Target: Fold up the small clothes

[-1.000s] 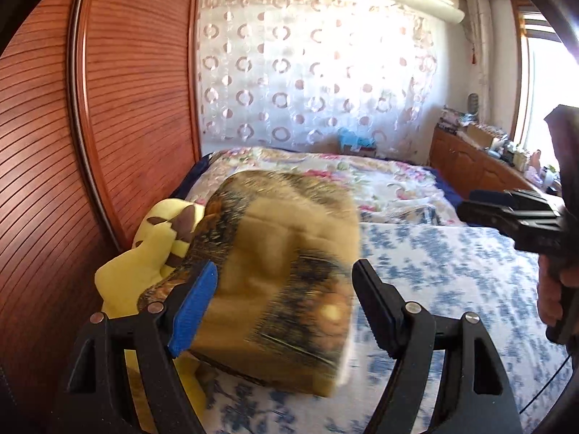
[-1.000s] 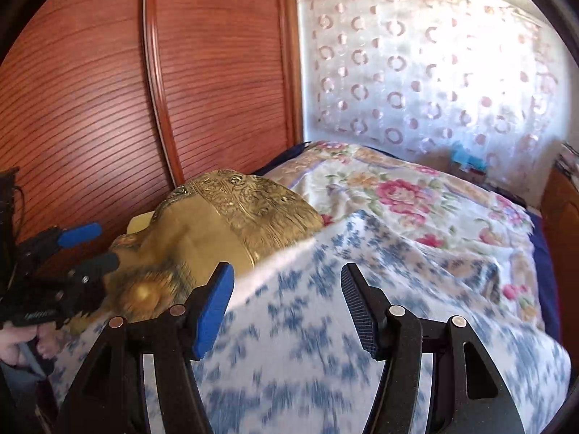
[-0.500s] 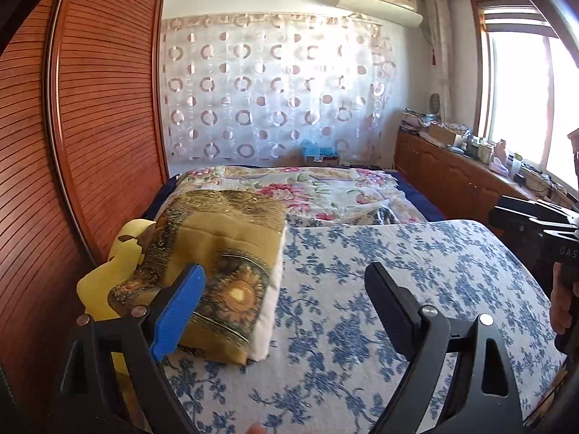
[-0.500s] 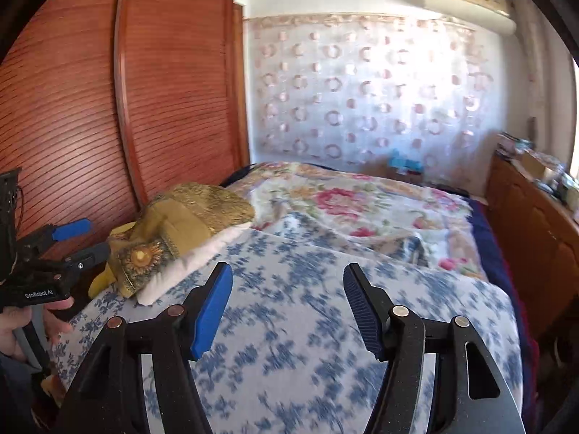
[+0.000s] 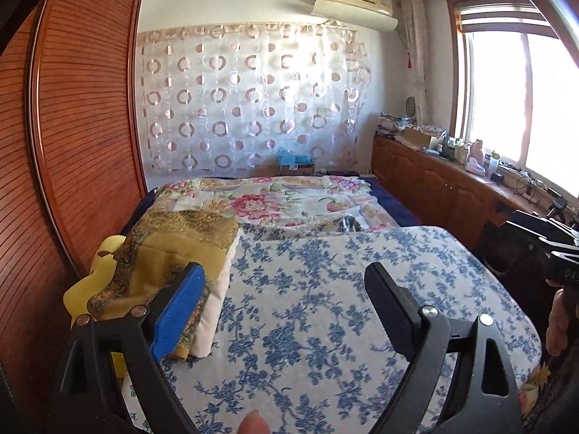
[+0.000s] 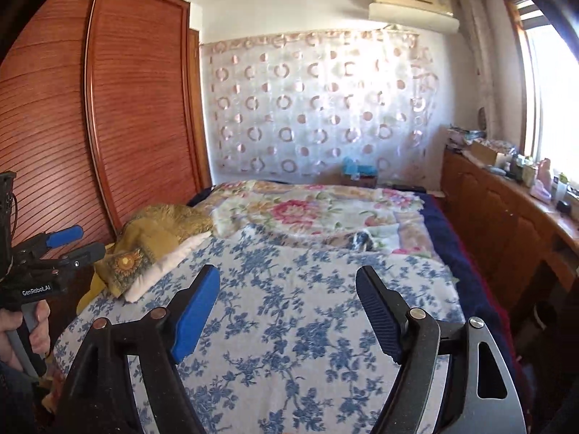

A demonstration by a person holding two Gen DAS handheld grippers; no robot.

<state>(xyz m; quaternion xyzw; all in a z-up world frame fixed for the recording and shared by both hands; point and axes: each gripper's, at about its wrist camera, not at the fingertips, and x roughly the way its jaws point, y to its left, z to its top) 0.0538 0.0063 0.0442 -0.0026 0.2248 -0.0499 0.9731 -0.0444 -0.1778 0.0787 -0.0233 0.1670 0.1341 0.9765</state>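
- Folded mustard cloth point(image 5: 173, 253) lies on the left edge of the blue-flowered bed cover point(image 5: 325, 307), partly over a yellow soft toy point(image 5: 94, 282).
- Left gripper point(image 5: 286, 311): jaws wide, empty, just opened further.
- Right gripper point(image 6: 289, 311): jaws apart, empty, just been opening.
- Risk: the stack sits at the edge; a knock could tip it off beside the wardrobe point(image 5: 79, 126).

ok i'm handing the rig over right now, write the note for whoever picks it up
Left gripper: open, nothing between its fingers.
Right gripper: open and empty; its jaws have just been opening.
Folded mustard patterned cloth: lies on a white pillow at the left edge of the blue floral bedspread, touched by neither gripper.
Done: that piece looks folded and set aside.
Left: no other small garment is in view; find the next one.
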